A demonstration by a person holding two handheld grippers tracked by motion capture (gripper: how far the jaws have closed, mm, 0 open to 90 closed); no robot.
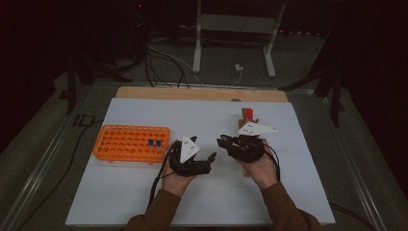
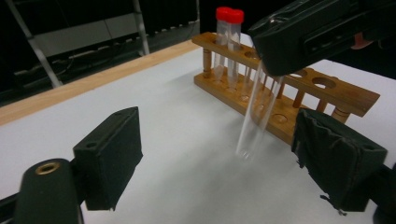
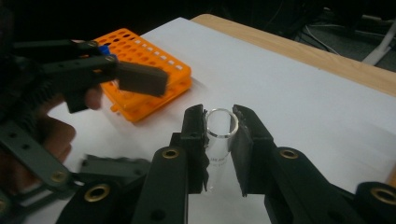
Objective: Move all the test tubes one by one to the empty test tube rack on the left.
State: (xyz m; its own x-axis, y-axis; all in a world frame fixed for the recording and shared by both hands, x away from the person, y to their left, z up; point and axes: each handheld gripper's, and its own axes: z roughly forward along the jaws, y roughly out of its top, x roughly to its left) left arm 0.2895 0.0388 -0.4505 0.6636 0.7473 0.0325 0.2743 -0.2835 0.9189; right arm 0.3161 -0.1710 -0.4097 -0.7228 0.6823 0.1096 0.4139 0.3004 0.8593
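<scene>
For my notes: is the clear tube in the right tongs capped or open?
Open: the clear tube, gripped by the right tongs, shows a bare round rim without cap.

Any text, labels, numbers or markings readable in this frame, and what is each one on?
Nothing can be read for certain.
Clear tube held in the right gripper: faint white print below its rim, too small and blurred to read.
Grey plates on top of the grippers: small dark marks, too small to read.
Orange rack and wooden rack: no lettering visible.
</scene>
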